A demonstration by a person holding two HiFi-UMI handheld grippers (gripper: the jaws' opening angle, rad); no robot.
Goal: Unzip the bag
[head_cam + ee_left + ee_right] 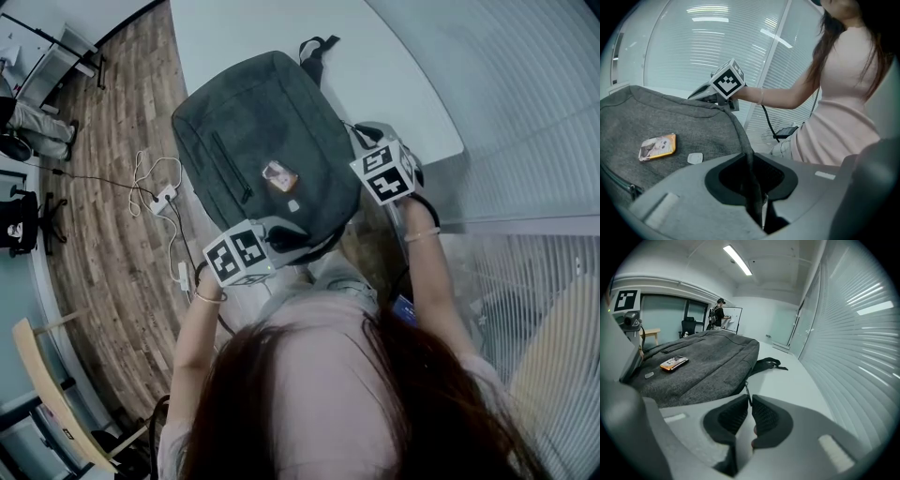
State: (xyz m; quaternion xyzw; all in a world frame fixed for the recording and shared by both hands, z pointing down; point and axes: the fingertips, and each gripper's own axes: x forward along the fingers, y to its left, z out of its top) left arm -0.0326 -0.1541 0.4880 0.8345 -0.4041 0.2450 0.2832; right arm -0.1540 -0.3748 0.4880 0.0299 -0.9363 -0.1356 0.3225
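White table (403, 75): bag (262, 141) edge clenched in left gripper (753, 185); right gripper (750, 405) pinches zipper pull (747, 392).

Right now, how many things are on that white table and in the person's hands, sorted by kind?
Grey backpack: 1
Orange picture card on it: 1
Small white tag beside the card: 1
Hand-held gripper: 2, the left clamped on the backpack's edge, the right on its zip pull
Total: 5
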